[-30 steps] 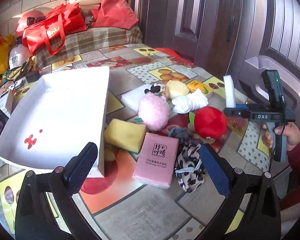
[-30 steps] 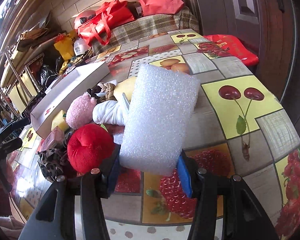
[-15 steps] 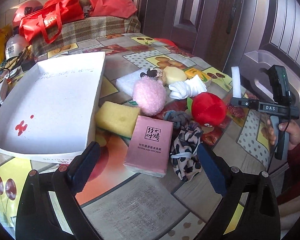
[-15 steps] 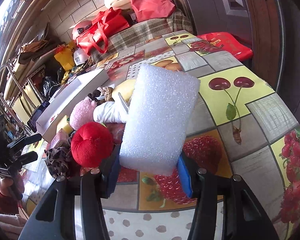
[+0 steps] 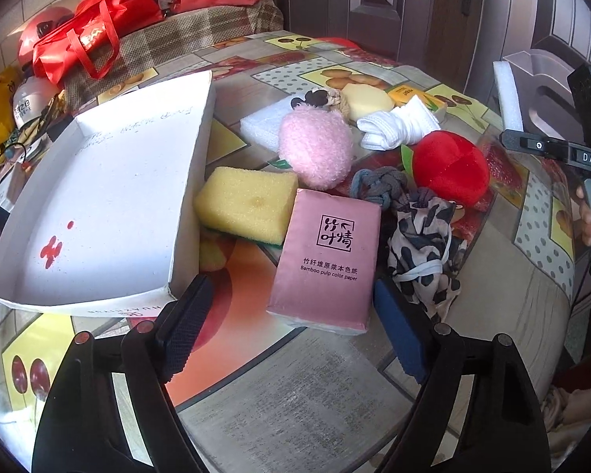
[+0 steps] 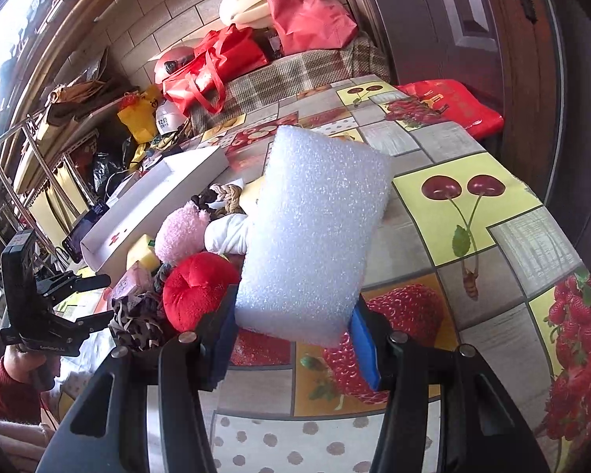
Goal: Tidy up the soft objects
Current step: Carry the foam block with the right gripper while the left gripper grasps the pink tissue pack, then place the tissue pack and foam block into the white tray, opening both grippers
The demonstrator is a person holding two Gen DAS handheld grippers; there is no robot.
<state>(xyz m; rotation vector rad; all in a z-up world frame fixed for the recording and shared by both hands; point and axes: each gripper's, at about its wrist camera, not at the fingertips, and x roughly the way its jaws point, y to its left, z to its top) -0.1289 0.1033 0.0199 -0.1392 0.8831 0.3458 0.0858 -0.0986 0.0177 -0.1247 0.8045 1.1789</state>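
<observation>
My right gripper [image 6: 291, 339] is shut on a white foam block [image 6: 315, 232] and holds it above the table's right side; the block shows edge-on in the left wrist view [image 5: 508, 96]. My left gripper [image 5: 291, 335] is open, its fingers either side of the near end of a pink tissue pack [image 5: 327, 256]. Beyond it lie a yellow sponge [image 5: 248, 205], a pink pompom [image 5: 315, 149], a red plush fruit [image 5: 449, 167], a spotted cloth [image 5: 421, 252], a grey knotted rope [image 5: 378, 187], white socks [image 5: 394, 128] and a second foam piece [image 5: 262, 124].
An open white box [image 5: 110, 201] sits on the table's left, its wall against the sponge. Red bags [image 5: 94, 31] and helmets lie on a checked bench behind. A dark door stands at the right. The table edge runs near the right gripper.
My left gripper moved forward and down toward the pink tissue pack, which now lies between its fingers. The right gripper lifted slightly, still holding the foam block.
</observation>
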